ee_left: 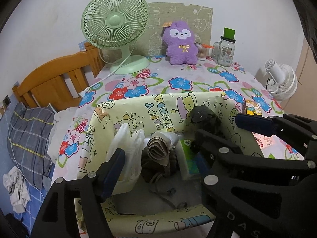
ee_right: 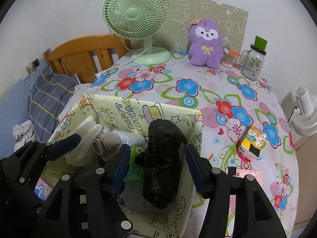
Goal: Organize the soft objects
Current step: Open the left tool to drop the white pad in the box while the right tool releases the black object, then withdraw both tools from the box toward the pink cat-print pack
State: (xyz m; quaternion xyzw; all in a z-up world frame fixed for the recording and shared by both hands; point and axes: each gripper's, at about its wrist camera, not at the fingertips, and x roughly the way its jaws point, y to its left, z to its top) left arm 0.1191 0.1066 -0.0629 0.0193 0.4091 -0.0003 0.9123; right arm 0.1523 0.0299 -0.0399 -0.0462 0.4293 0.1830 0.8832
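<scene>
Fingers apart on both grippers: black roll point(ee_right: 161, 164) loose between right point(ee_right: 156, 170); beige roll point(ee_left: 157, 148) between left point(ee_left: 156, 170).

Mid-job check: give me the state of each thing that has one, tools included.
Left tool: open, astride the beige roll.
Right tool: open, pads clear of the black roll.
Black roll: in the box, leaning on its right wall.
Beige roll: rolled, in the box.
Box: open-topped.
Glass jar: lidded, upright.
</scene>
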